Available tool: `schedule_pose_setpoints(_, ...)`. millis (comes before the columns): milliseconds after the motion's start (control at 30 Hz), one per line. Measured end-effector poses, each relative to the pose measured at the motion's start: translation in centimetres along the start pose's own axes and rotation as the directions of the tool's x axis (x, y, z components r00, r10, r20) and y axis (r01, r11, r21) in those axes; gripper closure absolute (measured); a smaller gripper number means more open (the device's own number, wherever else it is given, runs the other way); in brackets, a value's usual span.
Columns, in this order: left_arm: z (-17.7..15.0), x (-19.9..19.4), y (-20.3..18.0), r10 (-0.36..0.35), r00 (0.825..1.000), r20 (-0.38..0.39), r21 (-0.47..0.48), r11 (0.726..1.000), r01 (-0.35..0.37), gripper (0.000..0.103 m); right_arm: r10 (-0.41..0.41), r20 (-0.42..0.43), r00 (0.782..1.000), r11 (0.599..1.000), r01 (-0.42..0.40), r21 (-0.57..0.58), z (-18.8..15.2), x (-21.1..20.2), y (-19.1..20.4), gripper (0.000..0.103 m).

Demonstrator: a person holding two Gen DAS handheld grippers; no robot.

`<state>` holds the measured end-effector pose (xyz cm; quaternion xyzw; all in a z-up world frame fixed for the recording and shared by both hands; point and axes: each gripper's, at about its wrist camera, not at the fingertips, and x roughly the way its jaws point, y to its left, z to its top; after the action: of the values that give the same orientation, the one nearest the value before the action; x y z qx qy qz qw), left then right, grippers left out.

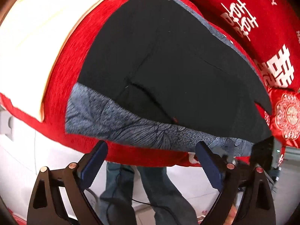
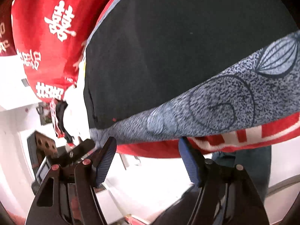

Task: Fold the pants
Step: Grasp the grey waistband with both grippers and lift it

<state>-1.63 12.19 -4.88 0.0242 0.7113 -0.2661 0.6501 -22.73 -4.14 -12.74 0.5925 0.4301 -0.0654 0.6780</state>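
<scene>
The pants [image 1: 168,60] lie spread flat on a red blanket [image 1: 61,71]. They are black, with grey-blue patterned fabric [image 1: 120,125] along the near edge and the far edge. My left gripper [image 1: 151,146] is open at the near edge, its blue pads on either side of the patterned strip's rim, and nothing is pinched. In the right wrist view the black pants [image 2: 178,46] fill the top and the patterned strip [image 2: 215,105] runs across. My right gripper [image 2: 148,140] is open just below that strip, with its fingertips at the fabric's edge.
The red blanket [image 2: 46,37] carries white characters and hangs over the near side. A cream panel [image 1: 37,28] lies at the far left and a red embroidered cushion [image 1: 286,116] at the right. A person's jeans-clad legs [image 1: 159,191] stand on the pale floor [image 2: 140,183].
</scene>
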Motion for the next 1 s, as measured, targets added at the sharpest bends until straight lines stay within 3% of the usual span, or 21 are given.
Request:
schedule_pose_setpoints(200, -0.4, 0.1, 1.3, -0.019, 1.0, -0.009, -0.027, 0.999, 0.019, 0.007, 0.144, 0.005, 0.989, 0.978, -0.144, 0.154, 0.0, 1.1, -2.4, 0.03)
schedule_pose_setpoints(367, -0.8, 0.7, 2.2, -0.06, 0.998, -0.011, -0.053, 0.997, 0.06, 0.007, 0.222, 0.049, 0.974, 0.95, -0.227, 0.213, 0.2, 1.9, -3.1, 0.032)
schedule_pose_setpoints(400, -0.9, 0.9, 2.5, -0.067, 0.998, -0.012, -0.069, 0.995, 0.066, 0.007, 0.246, 0.062, 0.967, 0.94, -0.253, 0.23, 0.6, 2.0, -3.0, 0.039)
schedule_pose_setpoints(433, -0.9, 1.0, 2.8, -0.08, 0.997, -0.013, -0.092, 0.993, 0.078, 0.007, 0.276, 0.064, 0.959, 0.93, -0.283, 0.236, 0.9, 2.0, -2.8, 0.074)
schedule_pose_setpoints(467, -1.0, 0.9, 3.1, -0.099, 0.995, -0.008, -0.113, 0.989, 0.097, 0.007, 0.288, 0.059, 0.956, 0.926, -0.294, 0.236, 1.1, 2.0, -2.4, 0.089)
schedule_pose_setpoints(667, -0.1, 0.2, 2.8, -0.229, 0.972, 0.06, -0.178, 0.955, 0.236, 0.007, 0.304, 0.033, 0.952, 0.944, -0.306, 0.126, 0.7, -1.1, 0.7, 0.091)
schedule_pose_setpoints(767, 1.5, 0.6, 2.0, -0.222, 0.97, 0.1, -0.183, 0.954, 0.237, 0.008, 0.27, -0.007, 0.963, 0.959, -0.269, 0.085, 0.9, -0.8, 0.9, 0.091)
schedule_pose_setpoints(800, 2.0, 0.8, 1.8, -0.202, 0.974, 0.101, -0.181, 0.959, 0.218, 0.011, 0.256, -0.024, 0.966, 0.965, -0.254, 0.072, 1.0, -0.7, 0.8, 0.091)
schedule_pose_setpoints(867, 2.4, 1.5, 1.6, -0.183, 0.98, 0.083, -0.174, 0.965, 0.195, 0.043, 0.228, -0.039, 0.973, 0.972, -0.226, 0.061, 1.2, -1.0, -0.1, 0.087)
schedule_pose_setpoints(900, 2.5, 2.0, 1.6, -0.182, 0.981, 0.067, -0.165, 0.968, 0.191, 0.046, 0.204, -0.034, 0.978, 0.977, -0.201, 0.065, 1.3, -1.5, -1.0, 0.086)
schedule_pose_setpoints(1000, 2.3, 2.2, 1.7, -0.169, 0.984, 0.055, -0.134, 0.975, 0.175, 0.048, 0.135, 0.029, 0.99, 0.986, -0.137, 0.091, 1.3, -3.8, -3.9, 0.067)
